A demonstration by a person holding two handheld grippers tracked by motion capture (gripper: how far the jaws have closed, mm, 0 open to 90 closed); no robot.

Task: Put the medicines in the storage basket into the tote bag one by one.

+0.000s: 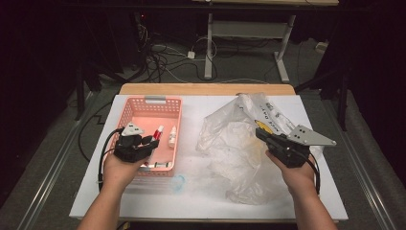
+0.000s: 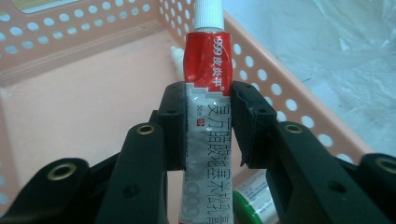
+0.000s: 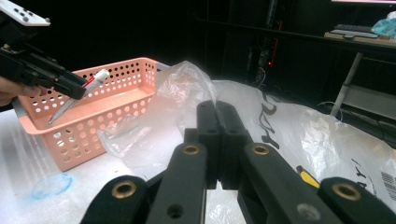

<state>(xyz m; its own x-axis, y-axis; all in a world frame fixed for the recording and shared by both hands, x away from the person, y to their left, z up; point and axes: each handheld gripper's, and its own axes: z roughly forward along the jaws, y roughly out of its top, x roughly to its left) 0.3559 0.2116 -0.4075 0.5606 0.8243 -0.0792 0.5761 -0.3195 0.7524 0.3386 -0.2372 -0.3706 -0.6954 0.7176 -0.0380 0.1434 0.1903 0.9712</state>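
My left gripper [image 1: 152, 141] hangs over the near part of a pink perforated basket [image 1: 153, 100]. It is shut on a red-and-white ointment tube [image 2: 205, 60] with a white cap, and the jaws press its sides at mid-length. In the right gripper view the tube [image 3: 95, 77] tilts cap-up above the basket [image 3: 116, 100]. My right gripper [image 3: 217, 112] is shut, its jaws pressed together on the film of a crumpled clear plastic bag [image 1: 230, 143]. A fold of the bag [image 3: 187, 79] rises just beyond the jaws.
A small white bottle [image 1: 172, 138] lies in the basket, and a green-capped item [image 2: 252, 203] lies under the tube. A blue ring mark [image 1: 179, 183] sits on the white table top [image 1: 143, 201] near the basket's front corner. Beyond the far edge are desk legs and floor cables.
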